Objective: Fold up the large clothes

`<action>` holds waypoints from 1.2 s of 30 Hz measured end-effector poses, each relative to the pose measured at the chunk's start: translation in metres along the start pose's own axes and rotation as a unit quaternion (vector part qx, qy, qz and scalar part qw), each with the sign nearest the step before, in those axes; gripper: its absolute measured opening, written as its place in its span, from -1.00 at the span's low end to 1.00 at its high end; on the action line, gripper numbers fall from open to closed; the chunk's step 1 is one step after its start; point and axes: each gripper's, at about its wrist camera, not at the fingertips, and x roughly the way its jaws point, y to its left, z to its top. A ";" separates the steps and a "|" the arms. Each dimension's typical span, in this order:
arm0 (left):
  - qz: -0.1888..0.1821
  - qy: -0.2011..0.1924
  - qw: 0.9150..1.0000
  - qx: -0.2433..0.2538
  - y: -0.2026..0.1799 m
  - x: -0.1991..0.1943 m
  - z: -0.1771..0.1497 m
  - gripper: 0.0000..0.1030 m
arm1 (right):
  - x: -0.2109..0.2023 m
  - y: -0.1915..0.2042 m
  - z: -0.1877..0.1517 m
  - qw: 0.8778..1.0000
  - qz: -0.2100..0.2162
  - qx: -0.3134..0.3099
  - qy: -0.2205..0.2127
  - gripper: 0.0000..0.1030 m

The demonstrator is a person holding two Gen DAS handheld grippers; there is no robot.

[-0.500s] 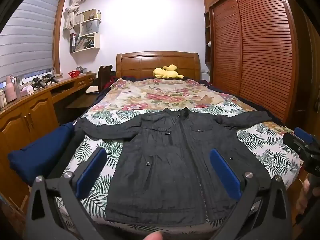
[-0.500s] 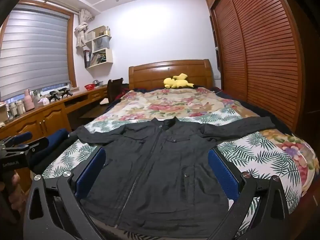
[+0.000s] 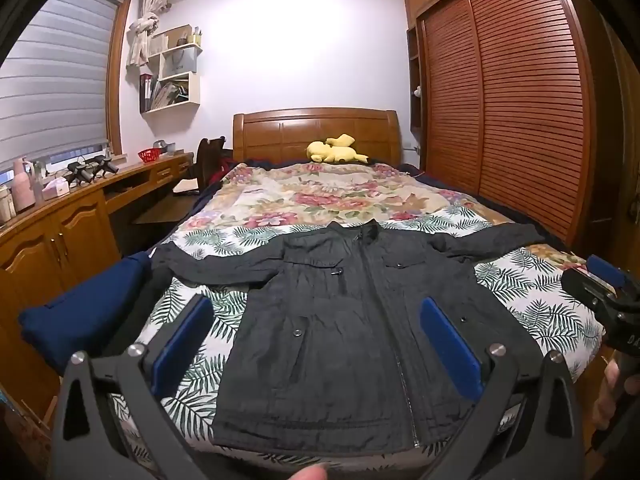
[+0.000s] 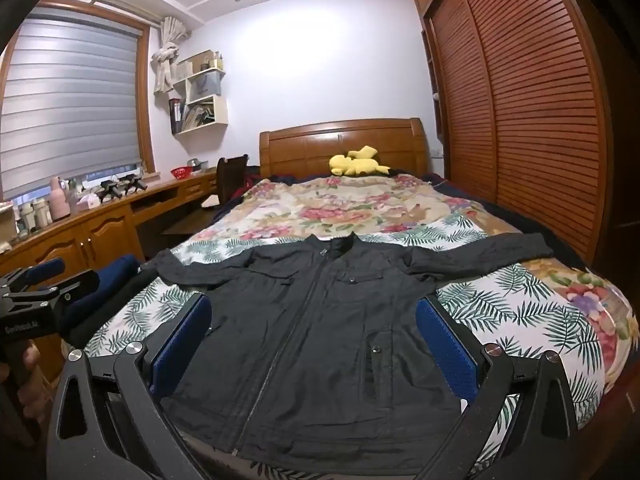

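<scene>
Black jacket (image 3: 352, 328) lies flat on the bed (image 3: 532, 300) — both grippers, left (image 3: 316, 344) and right (image 4: 312, 344), hover wide open just short of its hem, empty.

Slatted wardrobe (image 3: 520, 120), wooden headboard (image 3: 316, 132), shaded window (image 3: 52, 88) (blind lowered)

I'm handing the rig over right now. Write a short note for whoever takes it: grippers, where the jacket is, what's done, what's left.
Left gripper: open, empty, hovering above the jacket's hem.
Right gripper: open, empty, also over the hem end, off to the right.
Dark jacket: lies flat and front up on the bed, zipped, collar toward the headboard, both sleeves spread out sideways. The left sleeve reaches the bed's edge by a blue cushion.
Done: jacket laid out; no fold visible.
Left: all folding, probably sleeves in first, then the body.
</scene>
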 end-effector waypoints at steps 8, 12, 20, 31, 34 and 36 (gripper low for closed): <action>0.004 -0.003 1.000 0.003 -0.003 -0.002 0.003 1.00 | 0.000 -0.001 0.001 1.000 -0.001 -0.001 -0.002 1.00; 0.005 -0.005 1.000 0.003 -0.003 -0.002 0.002 1.00 | 0.002 0.000 0.000 1.000 -0.001 -0.002 -0.002 1.00; 0.008 -0.010 1.000 0.004 -0.003 -0.004 0.002 1.00 | 0.003 0.000 0.000 1.000 -0.001 -0.002 -0.002 1.00; 0.012 -0.016 1.000 0.010 -0.008 -0.007 0.000 1.00 | 0.002 0.003 0.001 1.000 -0.001 -0.003 -0.001 1.00; 0.010 -0.017 1.000 0.008 -0.007 -0.006 0.000 1.00 | 0.002 0.002 0.000 1.000 -0.001 -0.002 -0.001 1.00; 0.009 -0.017 1.000 0.006 -0.005 -0.006 0.000 1.00 | 0.002 0.003 0.000 1.000 -0.002 -0.002 -0.001 1.00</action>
